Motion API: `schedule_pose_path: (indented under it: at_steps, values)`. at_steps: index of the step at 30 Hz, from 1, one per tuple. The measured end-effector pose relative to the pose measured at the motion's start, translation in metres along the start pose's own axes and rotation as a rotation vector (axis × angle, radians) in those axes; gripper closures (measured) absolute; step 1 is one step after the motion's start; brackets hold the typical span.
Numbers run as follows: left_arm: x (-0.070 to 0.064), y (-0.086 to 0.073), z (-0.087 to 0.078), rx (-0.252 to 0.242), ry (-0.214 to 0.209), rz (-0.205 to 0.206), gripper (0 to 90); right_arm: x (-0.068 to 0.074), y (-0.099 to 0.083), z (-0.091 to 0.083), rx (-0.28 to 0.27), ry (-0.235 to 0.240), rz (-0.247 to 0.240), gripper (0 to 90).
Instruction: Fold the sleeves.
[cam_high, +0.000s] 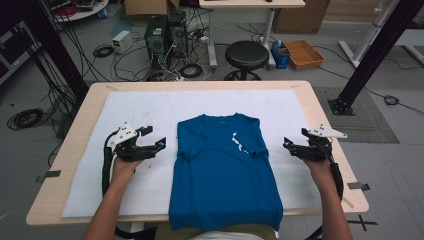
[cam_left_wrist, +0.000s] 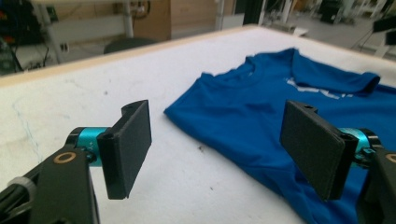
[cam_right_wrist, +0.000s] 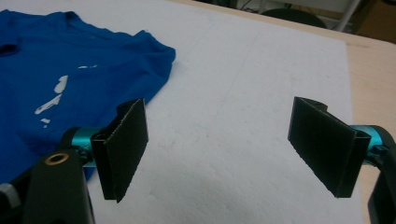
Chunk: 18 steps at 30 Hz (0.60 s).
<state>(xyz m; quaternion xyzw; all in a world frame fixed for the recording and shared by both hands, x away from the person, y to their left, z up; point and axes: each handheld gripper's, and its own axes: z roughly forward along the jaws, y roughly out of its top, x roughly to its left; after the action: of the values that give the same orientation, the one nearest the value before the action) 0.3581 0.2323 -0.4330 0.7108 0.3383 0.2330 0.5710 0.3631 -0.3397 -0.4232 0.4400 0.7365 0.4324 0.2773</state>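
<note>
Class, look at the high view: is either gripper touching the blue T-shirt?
No: the left gripper and right gripper sit on either side of the blue T-shirt, apart from it.

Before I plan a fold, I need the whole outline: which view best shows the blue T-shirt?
The high view: the blue T-shirt lies flat, collar to hem, hem overhanging the near edge. The left gripper view catches collar and one sleeve; the right gripper view a sleeve and white print.

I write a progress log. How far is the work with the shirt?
Done: the blue cotton T-shirt lies flat, its hem over the near edge of the white foam mat. In hand: nothing; the left claw and right claw flank it, open. No fold is visible yet.
</note>
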Motion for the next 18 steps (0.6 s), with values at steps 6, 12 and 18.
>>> schedule_pose_path:
  at_steps: [6, 12, 18]
  values:
    - [0.0004, -0.0021, -0.0003, -0.044, -0.024, -0.004, 25.0, -0.0006, -0.001, -0.0015, 0.002, 0.057, 0.004, 19.9]
    - [0.0015, -0.0029, 0.0004, -0.036, -0.009, -0.042, 24.7, -0.0005, -0.002, 0.0017, 0.019, 0.067, 0.003, 19.9]
    - [-0.0006, -0.0044, 0.0036, -0.015, 0.007, -0.043, 24.7, -0.002, -0.0036, 0.0019, 0.021, 0.063, 0.005, 19.9]
